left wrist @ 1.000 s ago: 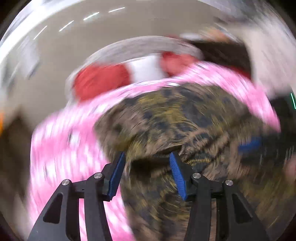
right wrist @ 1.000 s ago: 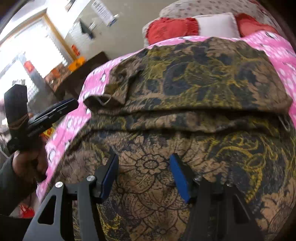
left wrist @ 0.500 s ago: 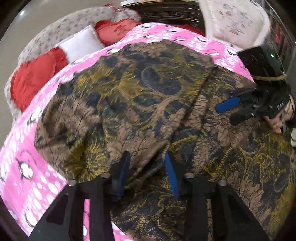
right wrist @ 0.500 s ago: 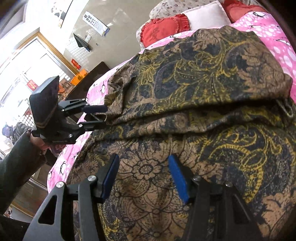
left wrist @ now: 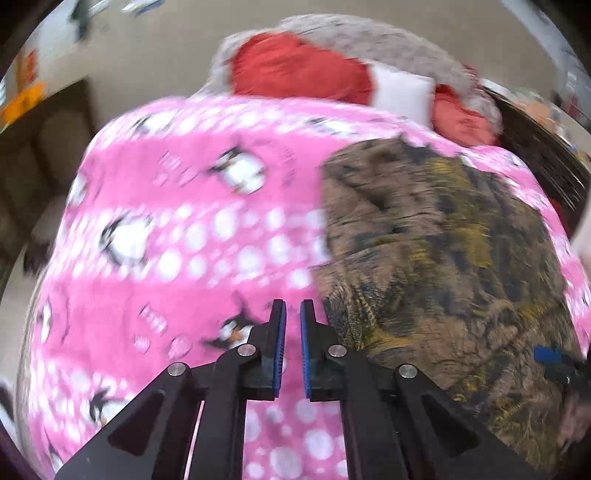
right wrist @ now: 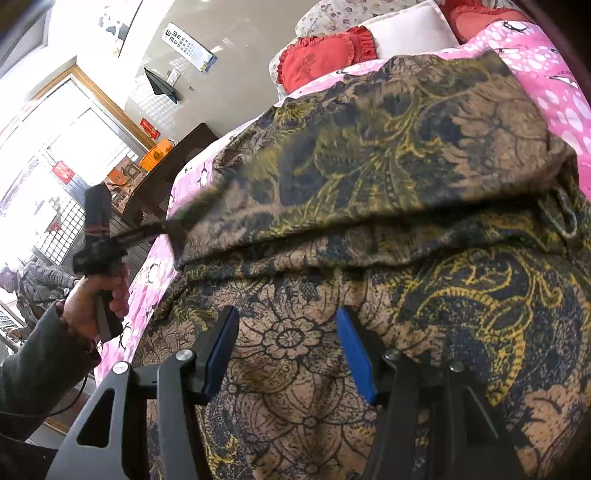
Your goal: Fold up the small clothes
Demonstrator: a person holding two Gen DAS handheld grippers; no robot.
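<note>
The right gripper (right wrist: 286, 347) hangs wide open and empty just over the near part of the brown patterned garment (right wrist: 388, 192), which lies partly folded on the pink penguin-print bed cover (left wrist: 177, 236). The left gripper (left wrist: 293, 332), jaws nearly together, holds nothing visible at the garment's left edge. Beyond lie red cushions (right wrist: 317, 59) and a white pillow (right wrist: 410, 33).
</note>
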